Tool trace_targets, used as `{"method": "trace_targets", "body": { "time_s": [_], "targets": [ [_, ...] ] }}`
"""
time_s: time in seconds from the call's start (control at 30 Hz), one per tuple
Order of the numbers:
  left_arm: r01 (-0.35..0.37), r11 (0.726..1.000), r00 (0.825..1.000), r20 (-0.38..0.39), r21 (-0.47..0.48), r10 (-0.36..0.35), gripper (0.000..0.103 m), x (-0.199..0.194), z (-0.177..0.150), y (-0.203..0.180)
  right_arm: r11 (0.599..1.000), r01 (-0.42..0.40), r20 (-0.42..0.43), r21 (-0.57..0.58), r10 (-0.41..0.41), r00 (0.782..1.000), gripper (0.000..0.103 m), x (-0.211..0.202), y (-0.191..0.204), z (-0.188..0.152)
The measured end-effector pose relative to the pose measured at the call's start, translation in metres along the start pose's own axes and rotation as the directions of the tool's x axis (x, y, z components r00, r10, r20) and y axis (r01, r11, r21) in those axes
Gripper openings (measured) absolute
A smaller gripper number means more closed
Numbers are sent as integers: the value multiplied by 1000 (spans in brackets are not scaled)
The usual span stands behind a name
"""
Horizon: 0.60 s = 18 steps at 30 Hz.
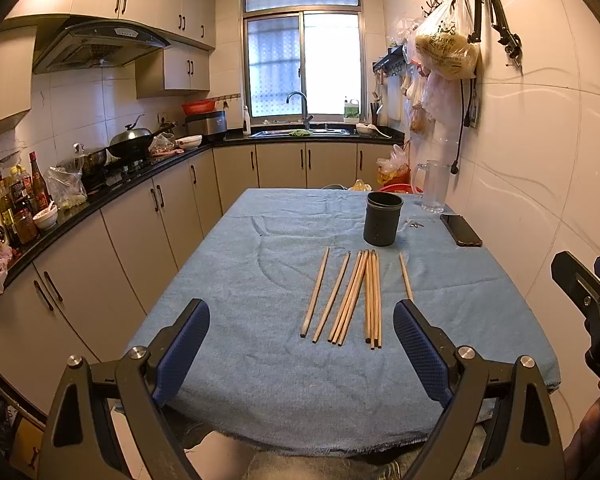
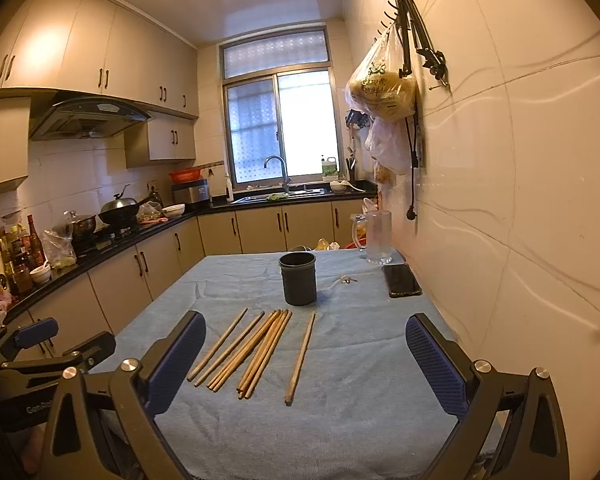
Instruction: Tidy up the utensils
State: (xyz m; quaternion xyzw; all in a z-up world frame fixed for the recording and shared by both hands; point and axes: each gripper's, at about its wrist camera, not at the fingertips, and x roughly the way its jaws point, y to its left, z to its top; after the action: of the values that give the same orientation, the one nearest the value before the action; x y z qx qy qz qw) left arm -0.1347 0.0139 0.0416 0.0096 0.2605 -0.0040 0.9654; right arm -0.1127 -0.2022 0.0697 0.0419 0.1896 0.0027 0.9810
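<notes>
both tools hang above the near edge of the table, and neither one is carrying anything. the left tool (image 1: 302, 344) has its blue pads spread wide, and the right tool (image 2: 306, 350) is spread just as wide beside it, to the right.

straight out from them, on the blue cloth (image 1: 260, 240), lie the wooden chopsticks (image 1: 354, 296). they're loose, in a rough row, with their long axes running away from the person toward the far end of the table, so they point more or less along the tools' own fingers. most are bunched in the middle, two lie a little apart on the left, and one single stick (image 2: 300, 358) sits off to the right of the bunch.

past their far tips stands a dark cylindrical holder (image 1: 383, 219), upright, open at the top, and from here it looks empty. it sits just beyond the bunch, not touching it.

judging by the views, the bunch falls between the left tool's pads, while the lone stick lies nearest the middle of the right tool's gap. either could reach, but as the sticks lie lengthwise to the fingers, i'd guess a tool needs to come down over them and close across their width.

further off by the wall are a phone (image 1: 461, 230) and a clear mug (image 1: 434, 186).
</notes>
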Motion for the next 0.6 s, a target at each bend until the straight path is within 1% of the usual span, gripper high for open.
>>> {"method": "trace_targets", "body": {
  "time_s": [0.2, 0.27, 0.4, 0.6],
  "targets": [
    [16, 1000, 998, -60, 11, -15, 93, 33, 10, -3, 1000, -2, -19, -12, 2, 1000, 101, 19, -1, 5],
    [12, 1000, 997, -77, 23, -10, 93, 45, 14, -6, 1000, -3, -33, -12, 2, 999, 100, 30, -2, 6],
    [16, 1000, 993, -116, 27, -13, 93, 75, 22, -7, 1000, 16, -67, -2, -16, 998, 98, 60, -8, 8],
    [5, 999, 991, -132, 32, -1, 93, 109, 37, -7, 1000, 19, -108, -10, -20, 994, 97, 102, -10, 13]
  ]
}}
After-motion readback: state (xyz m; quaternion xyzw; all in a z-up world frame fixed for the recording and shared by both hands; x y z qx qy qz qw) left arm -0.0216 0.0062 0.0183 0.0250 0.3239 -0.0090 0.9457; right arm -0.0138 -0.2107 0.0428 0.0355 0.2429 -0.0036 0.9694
